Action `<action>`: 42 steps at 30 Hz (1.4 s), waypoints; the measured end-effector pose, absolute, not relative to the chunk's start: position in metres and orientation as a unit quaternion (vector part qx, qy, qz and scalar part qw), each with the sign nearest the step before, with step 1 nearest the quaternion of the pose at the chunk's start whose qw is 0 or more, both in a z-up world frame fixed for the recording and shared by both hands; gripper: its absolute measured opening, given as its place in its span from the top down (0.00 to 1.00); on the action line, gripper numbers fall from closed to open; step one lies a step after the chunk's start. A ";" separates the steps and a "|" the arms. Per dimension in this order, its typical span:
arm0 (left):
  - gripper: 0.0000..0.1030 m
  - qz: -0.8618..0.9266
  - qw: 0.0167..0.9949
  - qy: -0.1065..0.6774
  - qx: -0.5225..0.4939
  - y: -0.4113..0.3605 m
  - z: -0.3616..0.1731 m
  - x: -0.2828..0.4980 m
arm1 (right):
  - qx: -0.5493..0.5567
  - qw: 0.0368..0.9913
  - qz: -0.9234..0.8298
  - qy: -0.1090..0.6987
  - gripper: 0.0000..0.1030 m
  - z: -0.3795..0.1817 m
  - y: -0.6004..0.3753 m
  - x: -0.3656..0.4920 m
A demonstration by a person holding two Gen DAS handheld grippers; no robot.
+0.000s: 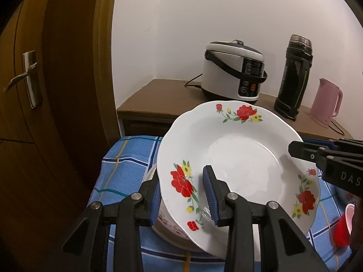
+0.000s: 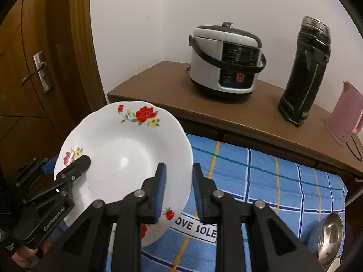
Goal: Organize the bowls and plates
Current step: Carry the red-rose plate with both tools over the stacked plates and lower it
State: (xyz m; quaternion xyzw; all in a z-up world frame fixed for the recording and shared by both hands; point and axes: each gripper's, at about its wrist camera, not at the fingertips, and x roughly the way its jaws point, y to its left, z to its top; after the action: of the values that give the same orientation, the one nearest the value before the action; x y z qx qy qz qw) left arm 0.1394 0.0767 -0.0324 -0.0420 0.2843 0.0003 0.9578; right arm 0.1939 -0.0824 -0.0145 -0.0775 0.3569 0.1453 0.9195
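A white plate with red and yellow flowers (image 1: pixel 240 156) is held tilted above the blue checked cloth (image 1: pixel 127 158). My left gripper (image 1: pixel 183 192) is shut on its left rim, one pad above and one below. The plate also shows in the right wrist view (image 2: pixel 122 156). My right gripper (image 2: pixel 178 192) straddles the plate's right rim with its jaws apart and a gap around the rim. Under the plate in the left wrist view lies another floral dish (image 1: pixel 168 226), mostly hidden.
A rice cooker (image 2: pixel 224 61), a black thermos (image 2: pixel 304 72) and a pink kettle (image 2: pixel 344 120) stand on the brown cabinet (image 2: pixel 158 79) behind. A red cup (image 1: pixel 344 226) and a steel ladle (image 2: pixel 329 233) lie at the right. A wooden door (image 1: pixel 45 90) is to the left.
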 end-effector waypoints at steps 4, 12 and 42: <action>0.64 0.004 0.957 0.288 -0.044 0.082 -0.036 0.146 | -0.080 0.917 0.145 0.364 0.77 -0.020 -0.077 0.201; 0.64 0.012 0.954 0.294 -0.050 0.091 -0.044 0.158 | -0.080 0.912 0.145 0.376 0.77 -0.036 -0.069 0.212; 0.64 0.021 0.955 0.288 -0.063 0.097 -0.065 0.173 | -0.075 0.903 0.135 0.401 0.77 -0.054 -0.066 0.234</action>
State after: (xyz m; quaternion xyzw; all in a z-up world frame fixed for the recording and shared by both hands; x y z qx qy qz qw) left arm 0.1735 0.0969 -0.0646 -0.0630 0.2875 0.0215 0.9555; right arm 0.2343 -0.0657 -0.0539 -0.0754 0.4014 0.1352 0.9027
